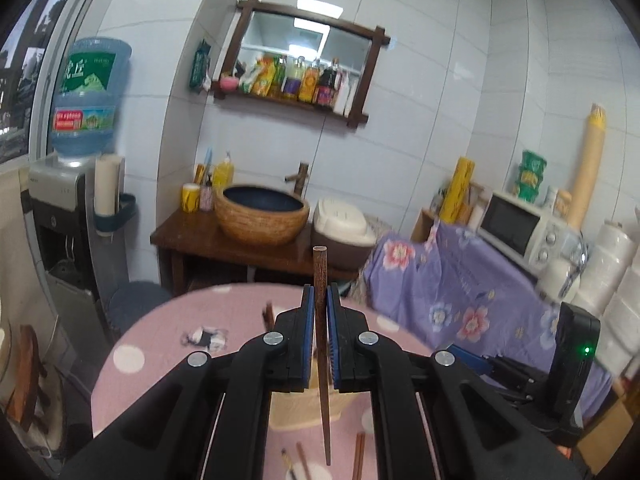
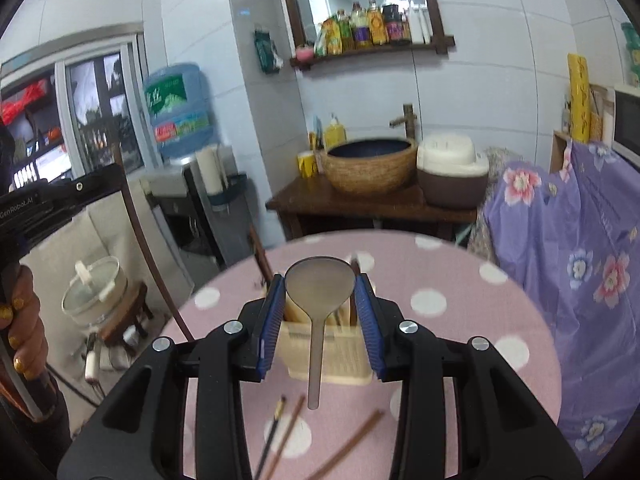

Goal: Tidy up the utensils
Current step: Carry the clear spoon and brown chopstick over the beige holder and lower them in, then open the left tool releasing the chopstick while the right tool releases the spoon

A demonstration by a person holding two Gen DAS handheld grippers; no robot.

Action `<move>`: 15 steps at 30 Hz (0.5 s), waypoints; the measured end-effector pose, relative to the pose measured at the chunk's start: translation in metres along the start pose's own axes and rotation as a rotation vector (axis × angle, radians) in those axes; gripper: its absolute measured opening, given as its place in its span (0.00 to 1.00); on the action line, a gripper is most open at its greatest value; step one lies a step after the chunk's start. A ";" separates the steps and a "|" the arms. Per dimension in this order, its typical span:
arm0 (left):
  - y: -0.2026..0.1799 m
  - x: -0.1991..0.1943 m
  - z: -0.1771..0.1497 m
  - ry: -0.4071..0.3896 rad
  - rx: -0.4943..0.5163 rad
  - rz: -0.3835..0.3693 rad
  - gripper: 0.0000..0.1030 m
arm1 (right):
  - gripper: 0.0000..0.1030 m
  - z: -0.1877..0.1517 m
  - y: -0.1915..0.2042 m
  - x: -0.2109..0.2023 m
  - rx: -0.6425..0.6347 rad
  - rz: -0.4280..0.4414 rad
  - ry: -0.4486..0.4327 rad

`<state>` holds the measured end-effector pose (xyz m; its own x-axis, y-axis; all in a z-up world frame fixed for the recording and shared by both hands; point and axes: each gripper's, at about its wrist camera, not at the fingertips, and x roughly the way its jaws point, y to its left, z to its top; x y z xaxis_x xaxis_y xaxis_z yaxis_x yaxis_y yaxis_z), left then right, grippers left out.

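Observation:
In the left wrist view my left gripper (image 1: 319, 308) is shut on a dark wooden chopstick (image 1: 322, 360). It stands nearly upright, thin end down, above the cream utensil holder (image 1: 296, 412) on the pink dotted table (image 1: 160, 344). In the right wrist view my right gripper (image 2: 320, 286) is shut on the bowl of a grey spoon (image 2: 320, 284), whose handle hangs down in front of the cream utensil holder (image 2: 340, 360). Loose chopsticks (image 2: 288, 432) lie on the pink table (image 2: 460, 280) in front of the holder. Other utensils stand in the holder.
Behind the table are a wooden stand with a woven basin (image 1: 262, 216) and a rice cooker (image 1: 344, 232). A purple floral cloth (image 1: 460, 280) and a microwave (image 1: 520, 232) are at the right, a water dispenser (image 1: 72, 184) at the left. A small wrapper (image 1: 206, 338) lies on the table.

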<state>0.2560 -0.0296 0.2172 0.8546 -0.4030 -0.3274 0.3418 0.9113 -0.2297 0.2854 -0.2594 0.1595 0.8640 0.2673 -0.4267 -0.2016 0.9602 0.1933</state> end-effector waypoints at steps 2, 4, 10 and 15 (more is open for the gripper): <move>-0.006 0.006 0.015 -0.028 0.002 0.014 0.07 | 0.36 0.021 0.001 0.005 0.002 -0.004 -0.032; -0.010 0.015 0.028 -0.065 0.010 0.045 0.07 | 0.36 0.036 0.003 0.013 0.004 -0.017 -0.062; -0.003 0.060 0.019 -0.081 0.002 0.104 0.07 | 0.36 0.030 0.006 0.053 -0.044 -0.098 -0.089; 0.012 0.092 -0.026 -0.029 -0.019 0.133 0.07 | 0.36 -0.010 0.000 0.091 -0.054 -0.146 -0.035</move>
<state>0.3288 -0.0575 0.1607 0.9029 -0.2759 -0.3295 0.2175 0.9546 -0.2034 0.3596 -0.2342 0.1121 0.9011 0.1224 -0.4159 -0.0964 0.9919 0.0832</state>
